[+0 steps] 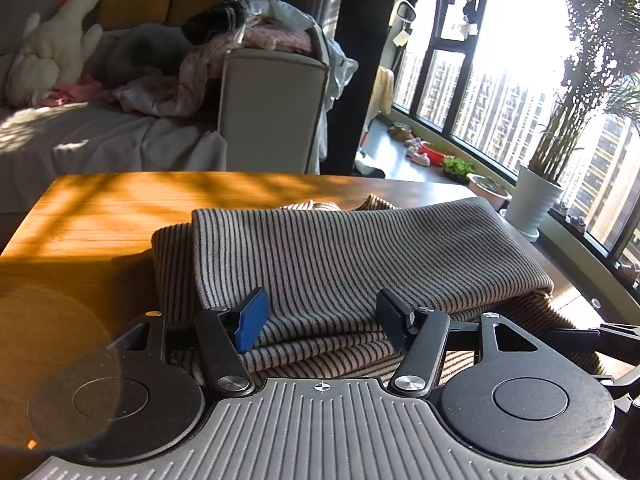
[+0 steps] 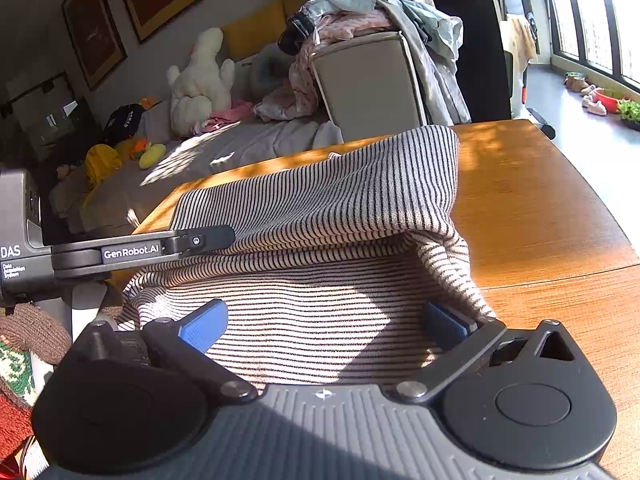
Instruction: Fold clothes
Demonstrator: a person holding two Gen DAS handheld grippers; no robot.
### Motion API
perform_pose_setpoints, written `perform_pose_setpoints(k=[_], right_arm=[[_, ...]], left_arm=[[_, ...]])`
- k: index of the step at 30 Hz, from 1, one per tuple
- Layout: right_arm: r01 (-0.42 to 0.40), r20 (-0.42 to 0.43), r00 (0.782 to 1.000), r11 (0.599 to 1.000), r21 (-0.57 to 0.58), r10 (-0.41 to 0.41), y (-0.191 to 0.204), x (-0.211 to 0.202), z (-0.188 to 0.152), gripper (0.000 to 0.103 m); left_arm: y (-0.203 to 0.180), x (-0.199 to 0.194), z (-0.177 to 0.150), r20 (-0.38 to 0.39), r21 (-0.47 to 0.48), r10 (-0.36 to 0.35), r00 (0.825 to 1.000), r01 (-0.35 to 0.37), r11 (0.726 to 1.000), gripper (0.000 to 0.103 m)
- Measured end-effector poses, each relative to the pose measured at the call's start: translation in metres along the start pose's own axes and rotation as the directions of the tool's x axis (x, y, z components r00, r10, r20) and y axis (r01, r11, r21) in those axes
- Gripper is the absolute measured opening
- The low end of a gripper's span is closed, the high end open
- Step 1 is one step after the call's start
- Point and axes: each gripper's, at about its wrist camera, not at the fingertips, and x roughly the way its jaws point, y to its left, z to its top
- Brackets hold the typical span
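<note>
A grey garment with thin black stripes [image 1: 352, 256] lies folded in layers on the wooden table [image 1: 100, 216]. My left gripper [image 1: 320, 320] stands open at its near edge, the fingers just over the top fold with nothing pinched between them. In the right wrist view the same striped garment [image 2: 320, 208] shows its upper layer folded back over the lower one. My right gripper [image 2: 328, 326] is open above the lower layer, and the striped edge drapes against the right finger [image 2: 448, 326]. The left gripper's body [image 2: 132, 252] reaches in from the left.
Behind the table stands a bed [image 1: 100, 136] with a white plush toy [image 1: 52, 60] and a beige box [image 1: 272, 108] piled with clothes. A potted plant [image 1: 536, 196] and large windows are at the right. Bare table [image 2: 540, 208] shows right of the garment.
</note>
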Motion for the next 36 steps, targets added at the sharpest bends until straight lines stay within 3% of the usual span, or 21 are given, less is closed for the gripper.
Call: perform_pose_setpoints(k=[13,16,19,20,23,26,30,32,34,35,36], right_arm=[[-0.075,-0.066,0.995,0.997,-0.001,0.074,-0.016,0.005,0.022,0.103],[-0.067,0.022,0.997,0.998,-0.010,0.067,-0.019,-0.006,0.048,0.101],[0.019,0.083,0.997,0.991,-0.134,-0.008,-0.001,0.003,0.090,0.068],[0.052,0.103,0.994,0.983,-0.178,-0.034,0.006,0.007,0.105,0.051],[0.059,0.069,0.997,0.969,-0.242,-0.043,0.023,0.043,0.140,0.047],[0.074,-0.008,0.997,0.963,-0.260,-0.079,0.030,0.097,0.153,0.047],[0.116,-0.060,0.989,0.953,-0.278,-0.138,0.027,0.151,0.144,0.054],[0.100,-0.121,0.983,0.956,-0.274,-0.138,0.023,0.168,0.137,0.054],[0.102,-0.113,0.984,0.950,-0.294,-0.141,0.024,0.171,0.131,0.052],[0.100,-0.110,0.984,0.948,-0.302,-0.139,0.025,0.170,0.131,0.042],[0.102,-0.104,0.985,0.948,-0.300,-0.139,0.026,0.167,0.131,0.026]], left_arm=[[0.005,0.010,0.005,0.012,-0.048,-0.044,0.999,0.044,0.998,0.087],[0.005,0.010,0.004,0.016,-0.050,-0.054,0.998,0.054,0.997,0.089],[0.006,0.008,0.003,0.026,-0.063,-0.056,0.998,0.058,0.996,0.089],[0.007,0.008,0.002,0.029,-0.069,-0.061,0.998,0.063,0.996,0.089],[0.011,0.006,0.002,0.037,-0.087,-0.080,0.996,0.083,0.993,0.090],[0.014,0.006,0.002,0.042,-0.101,-0.097,0.994,0.101,0.990,0.091],[0.017,0.005,0.001,0.050,-0.118,-0.115,0.992,0.120,0.986,0.092],[0.019,0.005,0.001,0.053,-0.127,-0.127,0.991,0.133,0.983,0.094],[0.020,0.005,0.001,0.054,-0.131,-0.132,0.990,0.138,0.982,0.095],[0.020,0.005,0.001,0.054,-0.132,-0.132,0.990,0.138,0.982,0.095],[0.020,0.005,0.002,0.054,-0.133,-0.132,0.990,0.138,0.982,0.095]])
